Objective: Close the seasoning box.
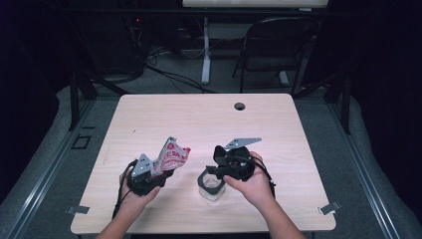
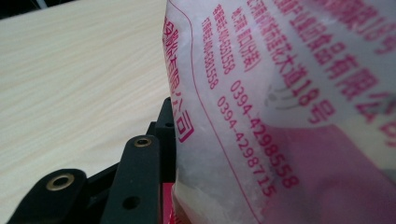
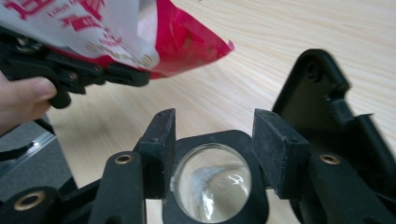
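On the near half of the desk (image 1: pixel 199 114), the left gripper (image 1: pixel 164 172) holds a red-and-white printed bag (image 1: pixel 171 155) between its fingers, which are closed tight on the bag's lower part. The bag sticks up and tilts to the right, its open top toward the far right, above the desk surface. In the left gripper view the bag (image 2: pixel 280 112) lies right against the black fingers (image 2: pixel 140 182), with bare desk off to the left.

The right gripper (image 1: pixel 211 180) sits just right of the bag, near the middle of the near edge. Its fingers stand narrowly apart on either side of a small clear jar (image 1: pixel 213 191) that rests on the desk with its mouth up. In the right gripper view the jar (image 3: pixel 212 182) sits between the two pads (image 3: pixel 159 149), close to both; whether they press on the glass I cannot tell. A little white stuff shows inside the jar. The bag's red corner (image 3: pixel 187 46) hangs above and to the far left of the jar in the right gripper view, apart from it.

The jar stands near the desk's near edge. The far half of the desk lies open up to a round hole (image 1: pixel 240 106) near the far edge, and the right side is free as well. A folding chair (image 1: pixel 278 45) stands beyond the desk.
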